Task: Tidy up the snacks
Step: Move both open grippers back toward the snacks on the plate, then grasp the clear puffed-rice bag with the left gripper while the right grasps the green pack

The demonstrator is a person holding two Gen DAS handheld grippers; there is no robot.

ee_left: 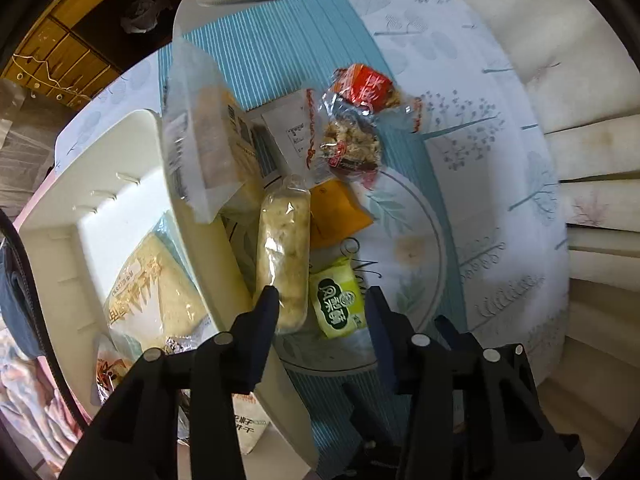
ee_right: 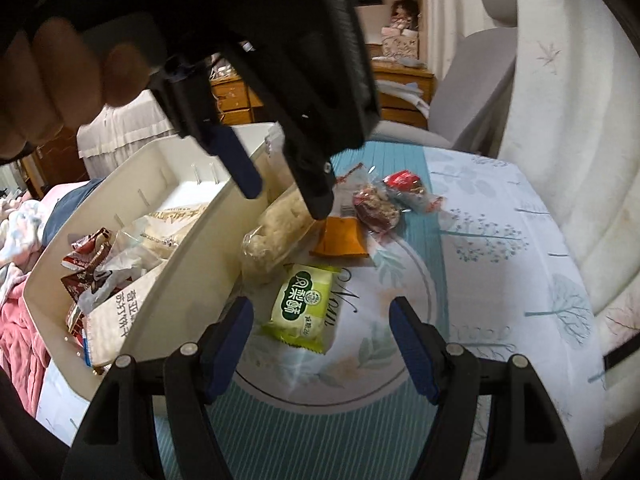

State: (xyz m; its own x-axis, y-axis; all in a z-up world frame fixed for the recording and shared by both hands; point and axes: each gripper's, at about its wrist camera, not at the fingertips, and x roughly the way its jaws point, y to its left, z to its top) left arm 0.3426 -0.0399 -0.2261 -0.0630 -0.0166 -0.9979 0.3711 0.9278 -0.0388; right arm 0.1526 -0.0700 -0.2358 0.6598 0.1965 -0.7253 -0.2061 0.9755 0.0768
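On the tablecloth (ee_right: 500,264), green packet (ee_right: 302,306) reads 凤梨酥.

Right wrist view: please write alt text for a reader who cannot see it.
The open right hand-held gripper hovers over a green snack packet on a patterned tablecloth. Above it, the left hand-held gripper reaches down toward a clear-wrapped pale snack lying beside a white bin already holding packets.

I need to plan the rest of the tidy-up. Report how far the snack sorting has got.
Done: several packets already lie in the white bin. In hand: nothing gripped; the left gripper hangs over the clear rice-cake roll and the green pastry packet, and the right gripper is open. Left: those two, the orange sachet and the red-wrapped snacks.
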